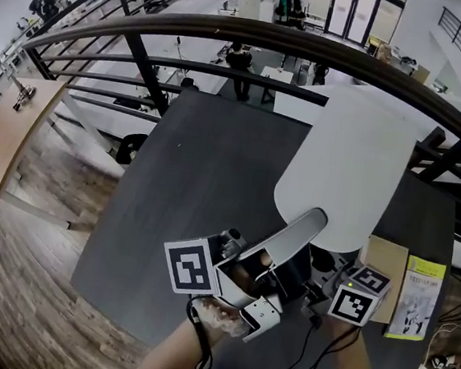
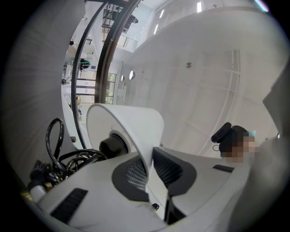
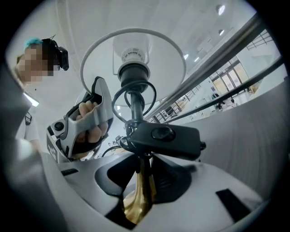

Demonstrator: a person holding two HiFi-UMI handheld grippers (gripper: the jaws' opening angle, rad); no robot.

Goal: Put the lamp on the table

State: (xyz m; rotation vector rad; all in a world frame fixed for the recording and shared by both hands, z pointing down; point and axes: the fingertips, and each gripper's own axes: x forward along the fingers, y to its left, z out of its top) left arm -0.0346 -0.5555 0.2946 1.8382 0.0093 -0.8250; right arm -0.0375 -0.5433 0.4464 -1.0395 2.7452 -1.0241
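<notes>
Two grippers carry the lamp [image 1: 344,168] above the dark table [image 1: 186,208] | left gripper [image 2: 152,176]: jaws pinch shade rim [image 2: 136,122] | right gripper [image 3: 142,179]: jaws clamp brass stem [image 3: 138,199] | step likely calls for lowering it upright; stem grip should bear the load, shade grip only steadies.

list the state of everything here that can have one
lamp: held in the air by both grippers, not set down
table: lamp not yet on it
left gripper: shut on the lampshade rim
right gripper: shut on the brass stem
</notes>
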